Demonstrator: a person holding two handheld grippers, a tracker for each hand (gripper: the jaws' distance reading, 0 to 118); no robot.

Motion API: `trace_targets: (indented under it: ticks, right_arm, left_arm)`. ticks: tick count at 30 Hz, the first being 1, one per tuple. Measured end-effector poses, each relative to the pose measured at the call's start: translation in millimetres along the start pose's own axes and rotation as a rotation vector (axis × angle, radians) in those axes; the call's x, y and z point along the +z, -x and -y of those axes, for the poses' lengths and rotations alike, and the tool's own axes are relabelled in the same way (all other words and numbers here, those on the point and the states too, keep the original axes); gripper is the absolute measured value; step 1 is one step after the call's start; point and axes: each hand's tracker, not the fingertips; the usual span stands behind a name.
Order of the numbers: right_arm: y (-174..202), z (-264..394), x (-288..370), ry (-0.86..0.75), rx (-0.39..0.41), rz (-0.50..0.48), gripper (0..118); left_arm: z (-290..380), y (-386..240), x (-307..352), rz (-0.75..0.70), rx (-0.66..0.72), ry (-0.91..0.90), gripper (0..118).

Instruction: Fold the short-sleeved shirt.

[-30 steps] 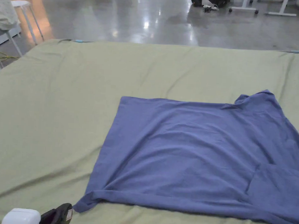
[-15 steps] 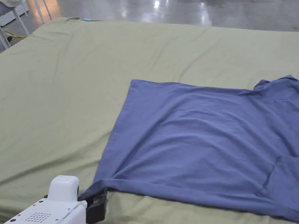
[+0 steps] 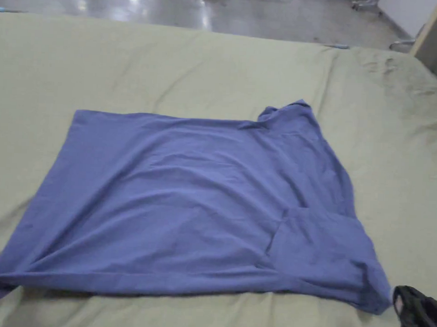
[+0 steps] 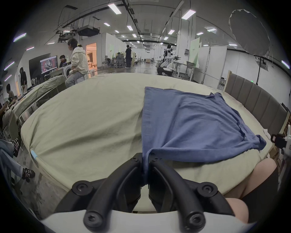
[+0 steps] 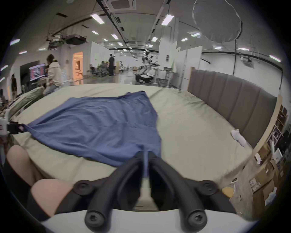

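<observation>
Since the earlier frame the left tongs (image 4: 145, 159) had slipped from plain sight beside the shirt's near-left corner to the head view's left edge, and the right tongs (image 5: 145, 155) had come in at the shirt's near-right corner; much of the shift was the head camera turning.

Shirt (image 3: 188, 206) lay spread on the bed (image 3: 218, 65), near edge along the bed's near side, far sleeve bunched.

Left tongs: jaws closed on the shirt's near-left corner. Right tongs: jaws closed on cloth at the near-right corner, though that view was blurred.

Risks, judged: thin pinches could slip on lifting; uneven pull could skew the fold; the bunched far sleeve could get trapped inside.

Containers: cardboard boxes (image 5: 258, 181) beyond the bed's right side, contents not discernible.
</observation>
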Motion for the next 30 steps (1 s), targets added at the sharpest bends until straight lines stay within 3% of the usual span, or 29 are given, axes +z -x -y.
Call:
trace_targets:
  ticks: [2, 3, 4, 8, 10, 11, 12, 13, 14, 17, 26, 30]
  right_arm:
    - [-7, -5, -10, 0.05, -0.03, -0.008, 84]
    - [-10, -5, -19, 0.098, -0.046, 0.0, 112]
    - [-12, -5, -24, 0.104, -0.052, 0.0, 118]
    - [-11, -8, -40, 0.087, 0.028, -0.005, 118]
    - [-12, -6, -52, 0.121, 0.018, -0.026, 111]
    - [-13, -5, -58, 0.164, -0.003, -0.052, 99]
    - [-14, -4, -65, 0.206, -0.019, -0.08, 70]
    - [-16, -1, -71, 0.236, -0.03, -0.092, 24]
    - [-16, 2, -77, 0.276, -0.039, -0.075, 13]
    - [-18, 7, -74, 0.261, -0.103, -0.115, 9]
    - [-24, -29, -38, 0.157, -0.048, -0.114, 8]
    - [-29, -74, -43, 0.155, 0.021, -0.128, 8]
  left_arm:
    - [-4, -3, 2, -0.002, -0.009, -0.002, 7]
    - [-5, -5, 2, -0.004, -0.017, -0.002, 6]
    - [-8, -11, 5, -0.005, -0.027, -0.002, 7]
    - [-12, -17, 5, -0.017, -0.045, 0.002, 7]
    - [-13, -18, 5, -0.021, -0.04, 0.008, 7]
    - [-13, -19, 5, -0.023, -0.04, 0.01, 7]
    - [-13, -19, 5, -0.027, -0.041, 0.013, 7]
    - [-13, -20, 5, -0.03, -0.043, 0.017, 7]
    - [-13, -20, 5, -0.032, -0.044, 0.02, 7]
    - [-12, -21, 5, -0.034, -0.05, 0.034, 7]
    - [-45, -25, 18, -0.009, -0.12, 0.048, 6]
    - [-87, -21, 9, 0.028, -0.133, 0.118, 7]
